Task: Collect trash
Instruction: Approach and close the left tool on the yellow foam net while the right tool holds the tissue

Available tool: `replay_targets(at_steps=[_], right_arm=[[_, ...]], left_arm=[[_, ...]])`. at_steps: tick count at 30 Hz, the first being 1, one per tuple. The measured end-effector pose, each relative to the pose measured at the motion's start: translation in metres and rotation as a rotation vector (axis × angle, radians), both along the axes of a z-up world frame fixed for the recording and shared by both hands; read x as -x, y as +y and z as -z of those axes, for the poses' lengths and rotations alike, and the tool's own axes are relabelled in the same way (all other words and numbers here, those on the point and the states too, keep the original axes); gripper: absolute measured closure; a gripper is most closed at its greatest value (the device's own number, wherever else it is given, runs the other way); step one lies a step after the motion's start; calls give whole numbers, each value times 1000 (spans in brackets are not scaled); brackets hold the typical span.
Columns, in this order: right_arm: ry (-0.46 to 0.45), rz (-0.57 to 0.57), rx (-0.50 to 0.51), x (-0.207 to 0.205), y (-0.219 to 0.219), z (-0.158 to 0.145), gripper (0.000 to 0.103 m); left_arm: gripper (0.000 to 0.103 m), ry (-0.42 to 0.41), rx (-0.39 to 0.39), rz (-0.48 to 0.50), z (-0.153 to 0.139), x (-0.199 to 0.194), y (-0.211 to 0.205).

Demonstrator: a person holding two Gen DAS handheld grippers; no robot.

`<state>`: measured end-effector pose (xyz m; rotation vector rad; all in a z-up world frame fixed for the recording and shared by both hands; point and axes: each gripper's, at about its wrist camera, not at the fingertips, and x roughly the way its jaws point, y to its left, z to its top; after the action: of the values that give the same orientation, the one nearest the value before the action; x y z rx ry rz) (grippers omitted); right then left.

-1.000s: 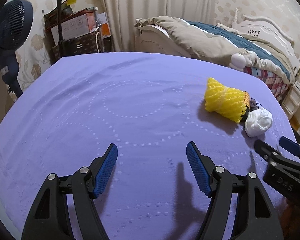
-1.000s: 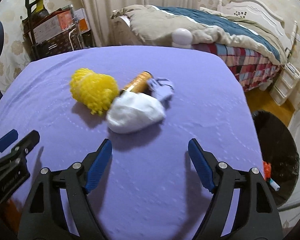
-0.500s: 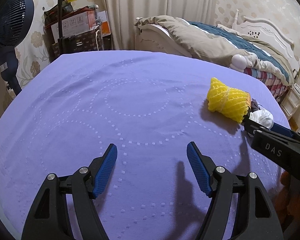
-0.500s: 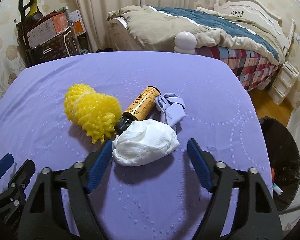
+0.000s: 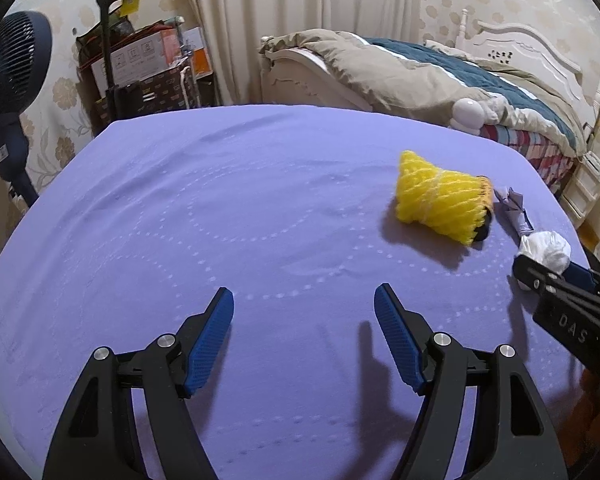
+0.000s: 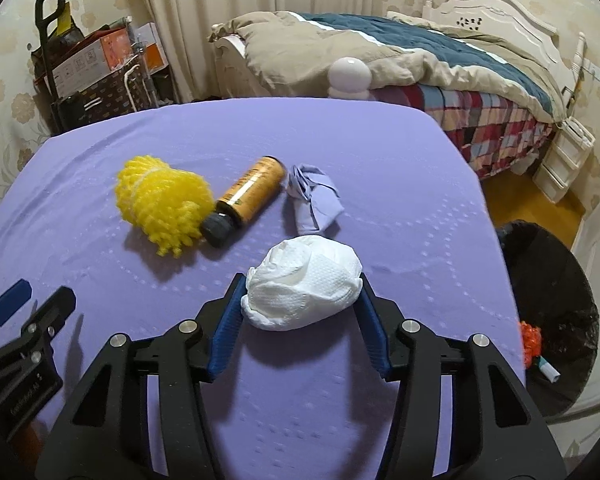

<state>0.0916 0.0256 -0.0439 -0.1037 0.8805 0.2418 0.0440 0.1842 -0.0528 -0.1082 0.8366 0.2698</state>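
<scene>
On the purple table (image 6: 380,152) lie a yellow foam net (image 6: 162,204), an orange bottle (image 6: 248,200) with a black cap, a crumpled lilac paper (image 6: 314,200) and a white crumpled tissue (image 6: 304,282). My right gripper (image 6: 302,300) is shut on the white tissue, with both blue pads against its sides. My left gripper (image 5: 304,312) is open and empty over bare cloth, left of the trash. In the left wrist view the foam net (image 5: 440,200), lilac paper (image 5: 512,208) and tissue (image 5: 548,248) show at the right.
A black-lined trash bin (image 6: 552,312) with some litter inside stands on the floor off the table's right edge. A bed (image 6: 400,56) lies behind the table. A fan (image 5: 8,80) and a cart of boxes (image 5: 140,68) stand at the back left.
My right gripper moved forward around the white tissue and closed on it. The left gripper stayed open and barely moved.
</scene>
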Motion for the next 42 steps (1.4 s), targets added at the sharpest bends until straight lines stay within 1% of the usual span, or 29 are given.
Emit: replay_targets(at_steps=[5,13,23,27,31,37,42], right_arm=[[4,19,2,0,-16,1,51],[8,24,-5,-2,-27,2,51],[21,12,-39,-6,-39,3,51],[24,10,-49,-7,-41,3,51],[24,10,-52,-6,-41,3,50],[24,10,-51,-6,-41,3,50],[24,10,-51,-6,-41,3,50]], left_arm=[[30,-4,-8,47,-1,-14,-18],[30,-1,-7,84,0,-35,-42],[30,0,8,82,0,-56,-54],[29,1,3,83,0,-63,-59],[29,27,-3,46,3,-69,-55],[29,63,61,-19,8,-71,-33],[29,69,28,-44,8,-63,-18]])
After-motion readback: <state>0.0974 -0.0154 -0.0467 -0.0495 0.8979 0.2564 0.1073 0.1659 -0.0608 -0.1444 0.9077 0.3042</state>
